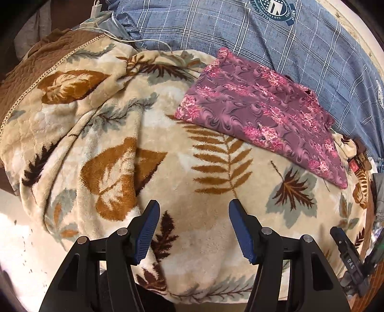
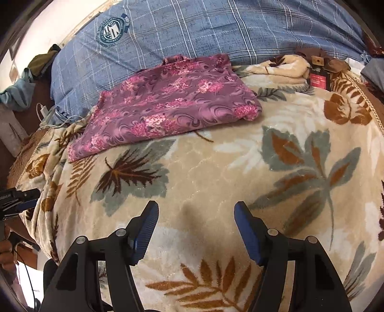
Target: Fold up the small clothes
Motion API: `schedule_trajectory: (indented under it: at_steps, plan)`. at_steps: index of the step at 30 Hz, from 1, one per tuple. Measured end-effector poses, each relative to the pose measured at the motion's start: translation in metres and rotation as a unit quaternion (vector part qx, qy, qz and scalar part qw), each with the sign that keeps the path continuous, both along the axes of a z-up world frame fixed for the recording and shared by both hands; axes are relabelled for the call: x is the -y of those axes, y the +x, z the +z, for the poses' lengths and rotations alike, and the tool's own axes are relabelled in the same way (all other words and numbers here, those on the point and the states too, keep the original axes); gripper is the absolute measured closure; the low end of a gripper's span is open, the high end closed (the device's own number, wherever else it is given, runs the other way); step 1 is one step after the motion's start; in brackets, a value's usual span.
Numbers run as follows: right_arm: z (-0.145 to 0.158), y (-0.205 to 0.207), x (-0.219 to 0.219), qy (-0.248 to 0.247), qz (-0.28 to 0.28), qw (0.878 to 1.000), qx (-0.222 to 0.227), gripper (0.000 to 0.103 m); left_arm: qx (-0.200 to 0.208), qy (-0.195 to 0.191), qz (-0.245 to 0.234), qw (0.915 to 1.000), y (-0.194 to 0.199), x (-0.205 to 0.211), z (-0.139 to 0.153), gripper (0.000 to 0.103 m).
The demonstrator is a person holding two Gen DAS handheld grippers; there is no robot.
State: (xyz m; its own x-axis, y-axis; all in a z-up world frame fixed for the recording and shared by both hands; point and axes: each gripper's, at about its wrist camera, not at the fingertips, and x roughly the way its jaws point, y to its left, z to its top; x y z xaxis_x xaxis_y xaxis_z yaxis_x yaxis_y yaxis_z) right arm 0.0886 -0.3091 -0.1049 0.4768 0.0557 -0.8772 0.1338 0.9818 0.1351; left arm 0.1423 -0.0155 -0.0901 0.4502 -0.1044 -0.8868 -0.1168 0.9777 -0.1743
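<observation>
A purple garment with pink flower print lies folded flat on a beige leaf-pattern blanket, against a blue checked pillow. It also shows in the right wrist view. My left gripper is open and empty, held above the blanket well short of the garment. My right gripper is open and empty too, above the blanket in front of the garment. The right gripper shows at the left view's right edge, and the left gripper at the right view's left edge.
A blue checked pillow lies behind the garment. A white charger and cable lie at the back left. A red and black small box sits on the blanket at the back right. A brown quilt borders the blanket.
</observation>
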Motion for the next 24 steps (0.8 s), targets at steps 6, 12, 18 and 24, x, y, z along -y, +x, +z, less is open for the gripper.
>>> schedule_trajectory:
  at_steps: [6, 12, 18, 24]
  plan:
    - [0.001, 0.007, 0.003, 0.0, 0.009, 1.0, 0.001, 0.035, 0.012, 0.003, 0.001, 0.9999, 0.002, 0.006, 0.012, 0.043]
    - [-0.001, 0.006, 0.008, 0.015, 0.003, 1.0, 0.003, 0.034, -0.004, -0.001, -0.002, 1.0, 0.006, 0.011, 0.007, 0.043]
    - [-0.003, 0.004, 0.016, 0.026, -0.009, 1.0, 0.001, 0.034, -0.019, -0.008, -0.013, 0.9997, 0.015, 0.02, -0.003, 0.043]
    - [-0.007, 0.009, 0.03, 0.042, -0.036, 0.998, -0.001, 0.034, -0.023, -0.026, -0.012, 0.9993, 0.033, 0.027, -0.015, 0.043]
